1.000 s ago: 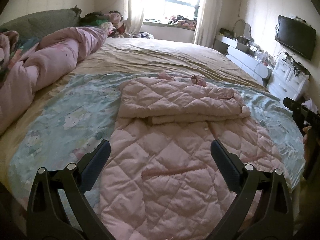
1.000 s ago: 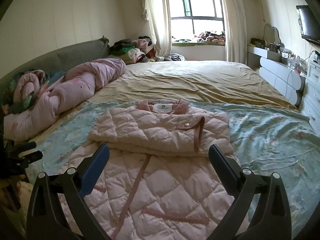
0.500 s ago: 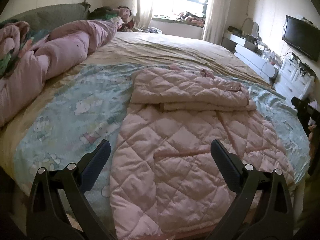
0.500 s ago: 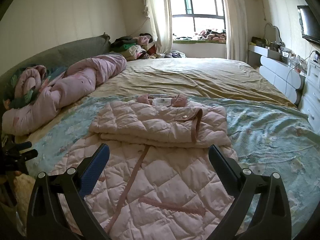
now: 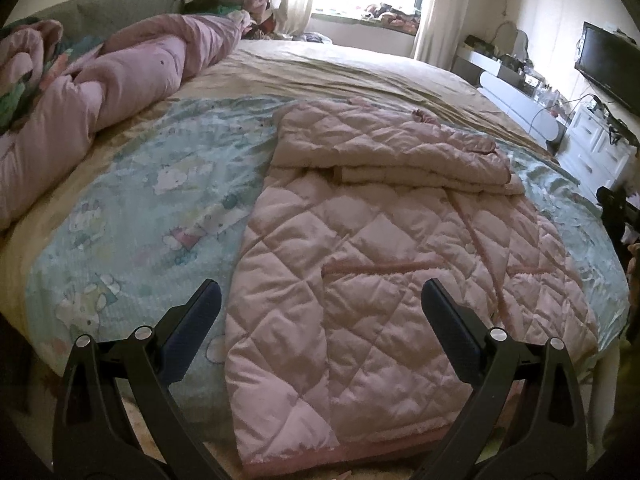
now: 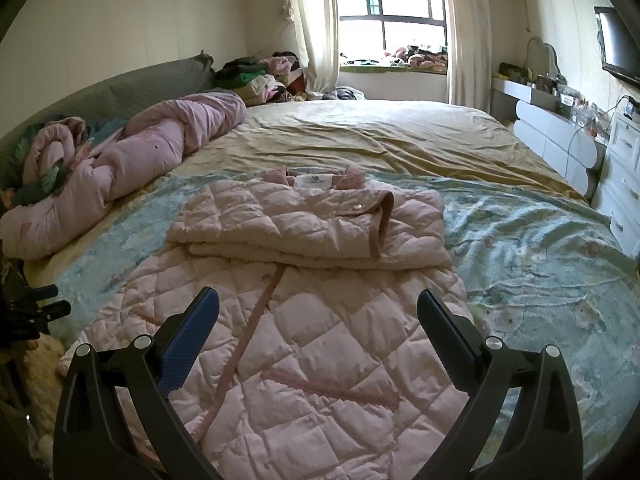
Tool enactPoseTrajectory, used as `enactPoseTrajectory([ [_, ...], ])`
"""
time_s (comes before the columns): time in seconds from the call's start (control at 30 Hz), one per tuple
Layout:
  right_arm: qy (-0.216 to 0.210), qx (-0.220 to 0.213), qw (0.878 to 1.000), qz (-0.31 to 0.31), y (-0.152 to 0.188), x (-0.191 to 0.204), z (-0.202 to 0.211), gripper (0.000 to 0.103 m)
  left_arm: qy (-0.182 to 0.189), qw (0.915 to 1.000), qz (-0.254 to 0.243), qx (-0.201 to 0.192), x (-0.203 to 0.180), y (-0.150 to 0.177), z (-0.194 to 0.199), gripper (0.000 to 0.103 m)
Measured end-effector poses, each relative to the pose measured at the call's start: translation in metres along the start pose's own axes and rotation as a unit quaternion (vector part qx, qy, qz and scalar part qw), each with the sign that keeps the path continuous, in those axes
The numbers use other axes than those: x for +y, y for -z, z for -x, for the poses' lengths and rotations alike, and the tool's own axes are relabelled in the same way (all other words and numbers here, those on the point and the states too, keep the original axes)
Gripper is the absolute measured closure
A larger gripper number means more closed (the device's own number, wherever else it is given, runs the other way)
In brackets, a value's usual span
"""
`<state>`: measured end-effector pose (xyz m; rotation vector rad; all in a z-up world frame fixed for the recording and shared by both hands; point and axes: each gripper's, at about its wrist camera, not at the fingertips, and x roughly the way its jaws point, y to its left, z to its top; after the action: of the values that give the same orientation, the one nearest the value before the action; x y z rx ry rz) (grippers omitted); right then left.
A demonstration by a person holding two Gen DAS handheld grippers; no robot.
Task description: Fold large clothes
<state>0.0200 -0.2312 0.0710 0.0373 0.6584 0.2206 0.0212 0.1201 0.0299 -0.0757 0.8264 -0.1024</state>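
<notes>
A pink quilted coat (image 5: 380,264) lies flat on the bed, its upper part with the sleeves folded into a thick bundle (image 5: 380,148) across the chest. The hem reaches the bed's near edge. My left gripper (image 5: 320,304) hangs open above the lower left of the coat, holding nothing. In the right wrist view the coat (image 6: 320,360) shows its collar and label (image 6: 314,180) at the far end. My right gripper (image 6: 318,312) is open over the coat's lower half, also with nothing in it. The other gripper shows at the view edges (image 5: 616,208) (image 6: 32,312).
The coat rests on a light blue cartoon-print sheet (image 5: 152,208) over a yellow bedspread (image 6: 380,136). A rolled pink duvet (image 5: 120,76) lies along the left side. White drawers (image 6: 624,176) and a TV (image 5: 608,60) stand at right. Clothes pile (image 6: 260,76) by the window.
Both grippers have pulled back toward the foot of the bed and risen a little; more of the coat's hem and the bed's near edge show now. The coat has not moved.
</notes>
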Motion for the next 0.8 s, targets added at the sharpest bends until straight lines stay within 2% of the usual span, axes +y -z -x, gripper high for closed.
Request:
enactPoseTrajectory([
  [0.37,-0.008,0.012,1.0,0.001,0.006,0.001,-0.008,0.004,0.003,0.9978,0.038,0.053,0.032,0.02,-0.011,0.009],
  [0.63,-0.009,0.014,1.0,-0.001,0.009,0.001,-0.009,0.004,0.025,0.9885,0.085,0.123,0.055,0.034,-0.035,0.009],
  [0.8,-0.006,0.015,1.0,-0.002,0.014,-0.004,-0.008,0.004,0.027,0.9825,0.082,0.165,0.052,0.039,-0.049,0.009],
])
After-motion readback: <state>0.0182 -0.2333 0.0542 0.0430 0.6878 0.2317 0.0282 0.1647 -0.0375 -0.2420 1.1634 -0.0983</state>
